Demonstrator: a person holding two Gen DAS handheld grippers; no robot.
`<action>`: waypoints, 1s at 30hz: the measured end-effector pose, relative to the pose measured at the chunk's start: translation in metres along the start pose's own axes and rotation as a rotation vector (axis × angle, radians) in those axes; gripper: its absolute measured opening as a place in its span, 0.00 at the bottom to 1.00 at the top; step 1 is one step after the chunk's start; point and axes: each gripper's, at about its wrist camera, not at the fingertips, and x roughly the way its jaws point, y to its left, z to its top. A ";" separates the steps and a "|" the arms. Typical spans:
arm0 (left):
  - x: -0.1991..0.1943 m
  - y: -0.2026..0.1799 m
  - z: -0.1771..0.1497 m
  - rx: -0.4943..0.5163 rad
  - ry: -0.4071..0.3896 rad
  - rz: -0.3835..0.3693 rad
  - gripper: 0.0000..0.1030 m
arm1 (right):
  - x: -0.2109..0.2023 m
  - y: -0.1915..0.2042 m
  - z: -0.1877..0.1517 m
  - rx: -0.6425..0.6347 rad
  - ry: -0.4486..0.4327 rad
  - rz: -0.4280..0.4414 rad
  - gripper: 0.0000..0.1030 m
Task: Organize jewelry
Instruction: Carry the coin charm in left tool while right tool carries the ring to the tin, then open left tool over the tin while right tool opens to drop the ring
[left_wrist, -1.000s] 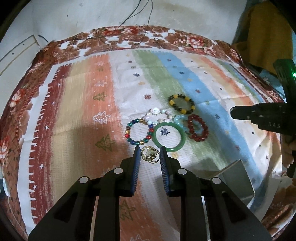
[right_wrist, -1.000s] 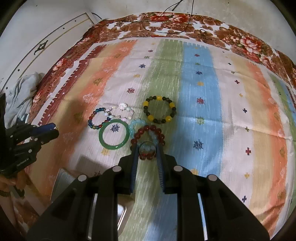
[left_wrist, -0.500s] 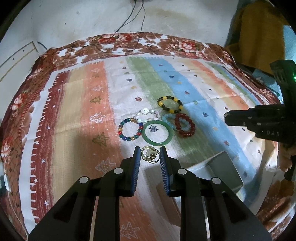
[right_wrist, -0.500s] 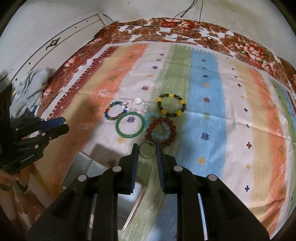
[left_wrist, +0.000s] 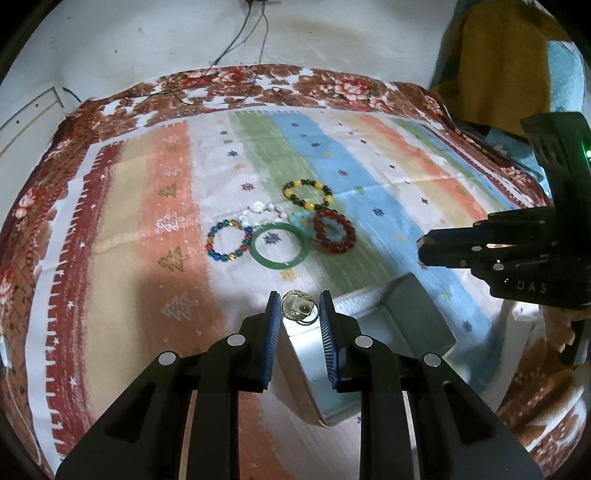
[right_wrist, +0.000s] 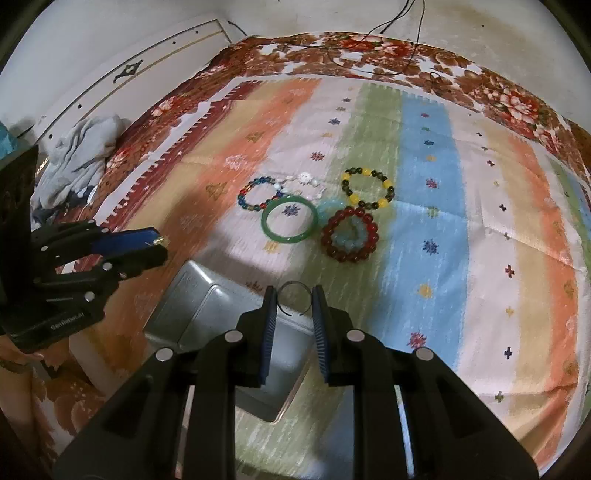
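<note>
My left gripper (left_wrist: 298, 308) is shut on a gold ring (left_wrist: 295, 307) with a square top, held above the near edge of a grey metal box (left_wrist: 413, 317). My right gripper (right_wrist: 292, 302) is shut on a thin silver ring (right_wrist: 291, 291), held over the same box (right_wrist: 192, 295). On the striped cloth lie a green bangle (left_wrist: 280, 252), a dark red bead bracelet (left_wrist: 334, 236), a yellow-and-black bead bracelet (left_wrist: 306, 194), a multicolour bead bracelet (left_wrist: 226, 240), a white bead bracelet (left_wrist: 260, 212) and a pale blue one (right_wrist: 349, 232) inside the red one.
The cloth (right_wrist: 480, 206) has a floral border and covers a bed. Grey clothing (right_wrist: 79, 147) lies at its left edge. Black cables (left_wrist: 236, 40) hang on the back wall. A yellow garment (left_wrist: 498, 55) is at the far right.
Both grippers have lifted and pulled back from the bracelets, each carrying its ring. The metal box has come under both grippers.
</note>
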 end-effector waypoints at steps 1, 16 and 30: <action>0.000 -0.002 -0.001 0.002 0.001 -0.002 0.20 | 0.000 0.002 -0.003 -0.002 0.004 0.005 0.20; 0.004 -0.030 -0.017 0.048 0.032 -0.049 0.21 | 0.009 0.016 -0.019 0.004 0.048 0.079 0.20; 0.004 -0.010 -0.011 -0.013 0.012 -0.007 0.48 | 0.013 0.003 -0.017 0.044 0.046 0.022 0.47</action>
